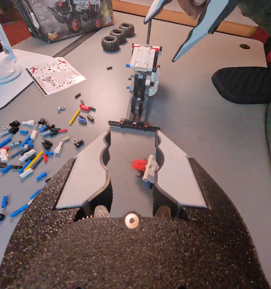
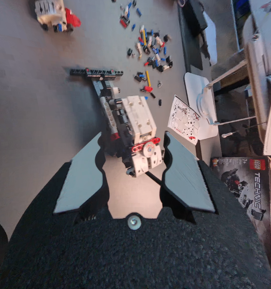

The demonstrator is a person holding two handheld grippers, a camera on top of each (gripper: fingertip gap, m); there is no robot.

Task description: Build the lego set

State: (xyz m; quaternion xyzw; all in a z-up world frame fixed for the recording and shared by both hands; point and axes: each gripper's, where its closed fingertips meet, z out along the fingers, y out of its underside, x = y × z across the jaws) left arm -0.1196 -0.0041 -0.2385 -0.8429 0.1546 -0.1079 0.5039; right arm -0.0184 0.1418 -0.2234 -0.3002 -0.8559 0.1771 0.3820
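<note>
Left gripper, fingers spread and empty, hovers just short of the half-built chassis; right gripper likewise. Beside the chassis, tyres and loose pieces remain unfitted.

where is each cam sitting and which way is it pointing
Left wrist view: sits on the left gripper, low over the grey table, looking along its open fingers at the half-built truck; the right gripper shows ahead, above the truck's far end.
Right wrist view: sits on the right gripper, looking steeply down on the truck's rear from the opposite end; its own open fingers frame it.
Shared: truck, loose pieces, sticker sheet, box.
</note>
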